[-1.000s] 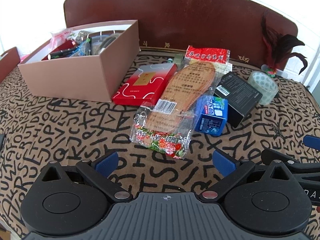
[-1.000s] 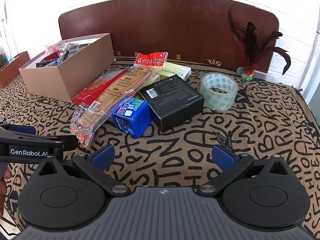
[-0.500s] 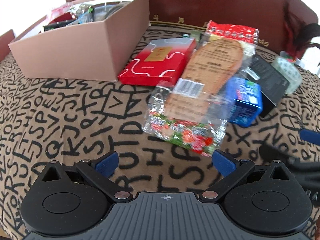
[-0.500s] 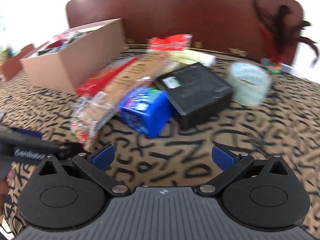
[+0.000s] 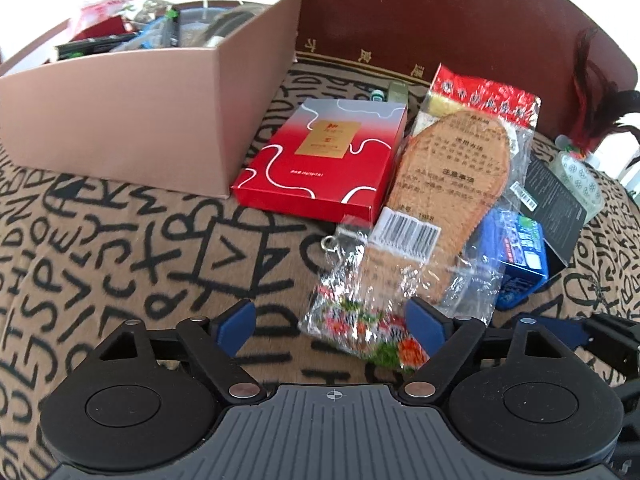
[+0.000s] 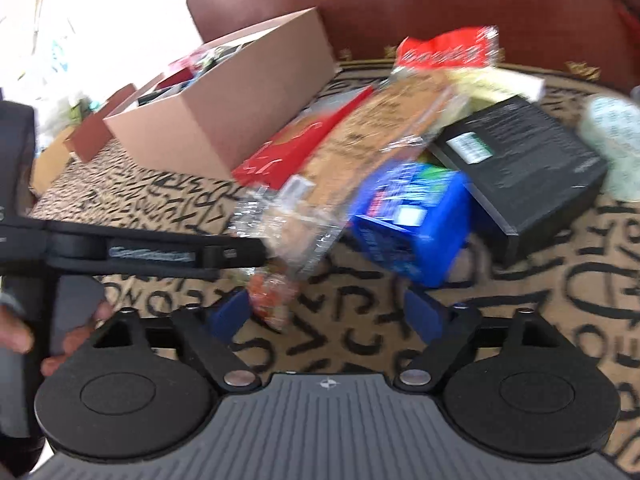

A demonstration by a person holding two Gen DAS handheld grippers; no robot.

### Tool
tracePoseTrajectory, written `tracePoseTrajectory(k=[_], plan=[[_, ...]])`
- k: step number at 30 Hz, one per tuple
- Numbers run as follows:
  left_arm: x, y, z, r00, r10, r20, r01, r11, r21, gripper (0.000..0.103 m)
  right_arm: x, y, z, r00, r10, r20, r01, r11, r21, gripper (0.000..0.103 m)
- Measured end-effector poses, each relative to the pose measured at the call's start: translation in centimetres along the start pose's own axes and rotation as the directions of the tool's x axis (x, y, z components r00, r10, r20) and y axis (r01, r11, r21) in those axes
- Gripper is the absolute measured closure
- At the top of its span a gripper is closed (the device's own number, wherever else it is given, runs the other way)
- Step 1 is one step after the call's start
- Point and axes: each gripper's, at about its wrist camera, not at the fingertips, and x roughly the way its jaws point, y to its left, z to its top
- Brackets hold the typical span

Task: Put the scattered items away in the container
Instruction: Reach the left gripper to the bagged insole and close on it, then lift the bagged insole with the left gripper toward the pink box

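Both claws gape wide: left claw (image 5: 330,322) straddles the bagged insoles' (image 5: 416,216) near end for a grab; right claw (image 6: 328,316) hovers nearby.

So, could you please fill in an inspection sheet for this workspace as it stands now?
Surface: brown cloth with black letters.
Job's things: pink cardboard box, part filled; clear-wrapped tan insole pack leaning on flat red box and blue carton; black box; clear tape roll.
Clutter: feather shuttlecock.
Grippers: left gripper open at the pack's end; right gripper open, empty.
Cables: nothing seen.
Surroundings: dark red board.
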Motion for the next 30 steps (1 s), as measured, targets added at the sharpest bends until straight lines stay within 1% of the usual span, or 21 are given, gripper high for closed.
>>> tracePoseTrajectory(k=[3, 4, 6, 7, 8, 9, 10, 11, 12, 14, 15, 17, 20, 22, 23, 24, 25, 26, 28, 29, 30], plan=[[0.8, 0.3, 0.6, 0.998, -0.054, -0.019, 0.054, 0.999, -0.007, 0.016, 1.0, 0.5, 0.5, 1.000, 0.023, -0.007, -0.023, 1.000, -0.004, 0.030], [0.9, 0.3, 0.8, 0.997, -0.072, -0.022, 0.071, 0.997, -0.008, 0.016, 1.4, 0.6, 0.7, 1.000, 0.029, -0.011, -0.029, 1.000, 0.000, 0.035], [1.1, 0.2, 1.0, 0.995, -0.096, -0.025, 0.096, 0.995, -0.001, 0.018, 2.1, 0.5, 0.9, 0.999, 0.043, -0.018, -0.043, 0.999, 0.010, 0.049], [1.3, 0.2, 1.0, 0.994, -0.104, -0.030, 0.104, 0.995, 0.000, 0.020, 2.3, 0.5, 0.9, 0.998, 0.053, -0.023, -0.053, 0.999, 0.014, 0.065], [1.3, 0.1, 0.9, 0.993, -0.117, -0.035, 0.117, 0.993, -0.003, 0.026, 2.5, 0.5, 0.8, 0.998, 0.061, -0.029, -0.061, 0.998, 0.015, 0.080], [1.2, 0.1, 0.8, 0.990, -0.134, -0.036, 0.134, 0.991, -0.009, 0.033, 2.5, 0.5, 0.7, 0.997, 0.065, -0.030, -0.065, 0.998, 0.012, 0.086], [1.2, 0.2, 0.7, 0.988, -0.149, -0.037, 0.149, 0.989, -0.016, 0.035, 2.3, 0.5, 0.6, 0.997, 0.066, -0.029, -0.066, 0.998, 0.002, 0.091], [1.0, 0.1, 0.6, 0.987, -0.158, -0.041, 0.158, 0.987, -0.020, 0.038, 2.0, 0.6, 0.4, 0.997, 0.066, -0.027, -0.066, 0.998, -0.010, 0.094], [0.9, 0.0, 0.4, 0.985, -0.168, -0.046, 0.167, 0.986, -0.021, 0.043, 1.6, 0.7, 0.3, 0.997, 0.065, -0.028, -0.066, 0.998, -0.023, 0.095], [0.2, -0.4, -0.2, 0.981, -0.184, -0.062, 0.184, 0.983, -0.016, 0.046, 0.6, 0.9, -0.1, 0.998, 0.055, -0.027, -0.057, 0.997, -0.053, 0.097], [-0.2, -0.7, -0.6, 0.979, -0.194, -0.069, 0.194, 0.981, -0.007, 0.044, 0.0, 1.0, -0.4, 0.998, 0.054, -0.029, -0.055, 0.996, -0.066, 0.097], [-1.2, -1.5, -1.6, 0.971, -0.223, -0.086, 0.225, 0.974, 0.025, 0.046, -1.3, 1.0, -1.0, 0.998, 0.057, -0.034, -0.060, 0.994, -0.094, 0.097], [-2.5, -2.6, -3.1, 0.961, -0.254, -0.108, 0.263, 0.962, 0.074, 0.041, -3.4, 1.0, -2.3, 0.998, 0.047, -0.046, -0.053, 0.989, -0.140, 0.098], [-2.8, -2.9, -3.6, 0.962, -0.252, -0.107, 0.262, 0.962, 0.083, 0.033, -4.3, 0.8, -3.2, 0.998, 0.027, -0.063, -0.037, 0.987, -0.159, 0.097], [-2.9, -2.9, -3.7, 0.964, -0.246, -0.100, 0.254, 0.964, 0.080, 0.026, -4.4, 0.7, -3.4, 0.997, 0.021, -0.071, -0.032, 0.986, -0.162, 0.093], [-2.9, -2.9, -3.6, 0.967, -0.237, -0.091, 0.244, 0.967, 0.071, 0.022, -4.4, 0.7, -3.5, 0.997, 0.016, -0.071, -0.027, 0.987, -0.160, 0.091], [-2.9, -2.8, -3.4, 0.970, -0.228, -0.083, 0.233, 0.971, 0.056, 0.021, -4.3, 0.7, -3.5, 0.998, 0.008, -0.065, -0.018, 0.988, -0.152, 0.082], [-2.7, -2.6, -3.0, 0.972, -0.224, -0.076, 0.228, 0.973, 0.038, 0.021, -4.2, 0.6, -3.4, 0.998, -0.001, -0.058, -0.008, 0.990, -0.140, 0.059], [-2.0, -2.5, -2.2, 0.970, -0.234, -0.070, 0.235, 0.972, 0.019, 0.014, -3.8, 0.5, -3.0, 0.999, -0.016, -0.028, 0.013, 0.992, -0.122, 0.035], [-1.7, -2.5, -1.8, 0.971, -0.228, -0.067, 0.230, 0.973, 0.016, 0.011, -3.6, 0.6, -2.7, 1.000, -0.021, -0.018, 0.019, 0.993, -0.120, 0.035], [-1.4, -2.5, -1.6, 0.974, -0.216, -0.067, 0.218, 0.976, 0.017, 0.011, -3.2, 0.6, -2.5, 1.000, -0.023, -0.015, 0.021, 0.993, -0.117, 0.035]])
